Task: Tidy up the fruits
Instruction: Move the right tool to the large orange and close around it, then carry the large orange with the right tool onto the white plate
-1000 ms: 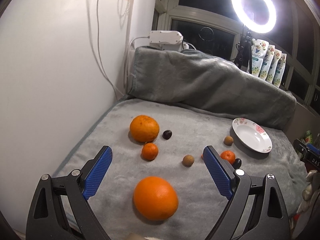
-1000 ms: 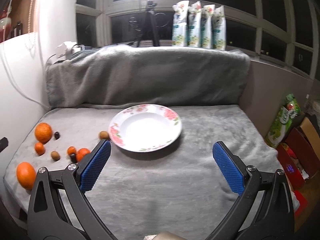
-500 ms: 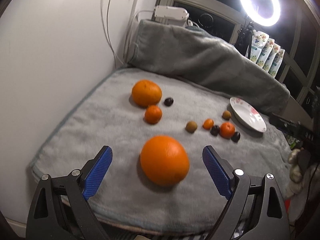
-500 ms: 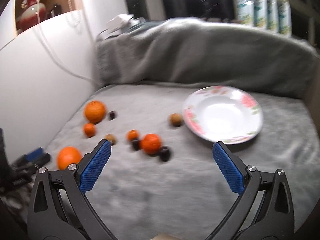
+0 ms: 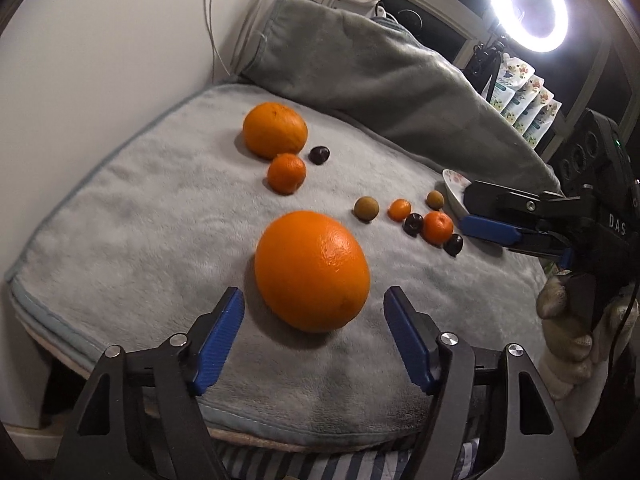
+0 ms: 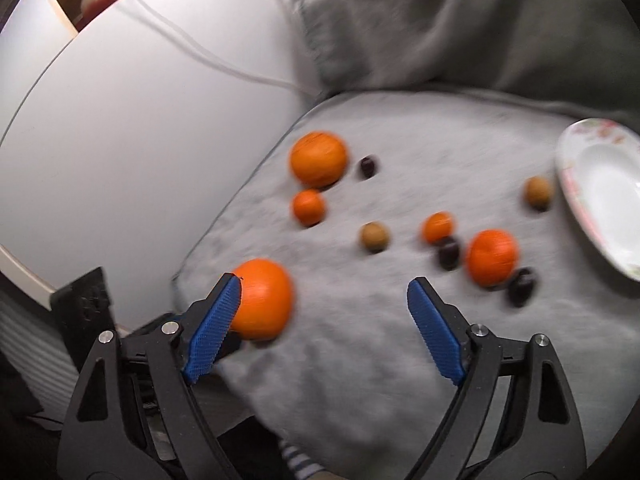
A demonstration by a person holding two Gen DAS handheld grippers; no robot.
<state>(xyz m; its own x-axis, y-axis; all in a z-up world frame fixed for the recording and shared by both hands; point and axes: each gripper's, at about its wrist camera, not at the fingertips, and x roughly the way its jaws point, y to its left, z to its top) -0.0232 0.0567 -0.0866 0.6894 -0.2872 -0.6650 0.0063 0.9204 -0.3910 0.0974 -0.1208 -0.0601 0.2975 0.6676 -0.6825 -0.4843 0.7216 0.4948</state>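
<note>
Fruits lie scattered on a grey blanket (image 5: 132, 216). A big orange (image 5: 312, 270) sits just ahead of my open, empty left gripper (image 5: 314, 338); it also shows in the blurred right wrist view (image 6: 262, 298). A second big orange (image 5: 275, 130), a mandarin (image 5: 286, 173) and a dark plum (image 5: 319, 155) lie farther back. A cluster of small fruits lies near the floral plate (image 6: 600, 188): a mandarin (image 6: 492, 256), a small orange fruit (image 6: 438, 227), brown fruits (image 6: 374, 237) and dark plums (image 6: 448, 254). My right gripper (image 6: 324, 328) is open and empty; it also shows at the right in the left wrist view (image 5: 486, 230).
A white wall (image 5: 100, 40) with cables borders the blanket's left side. A folded grey blanket roll (image 5: 380, 80) rises at the back. A ring light (image 5: 528, 6) and pouches (image 5: 520, 96) stand behind. The blanket's front edge drops off close to my left gripper.
My left gripper moved closer to the big orange and its jaws narrowed somewhat. My right gripper swung left from the plate toward the fruit cluster and now appears in the left wrist view.
</note>
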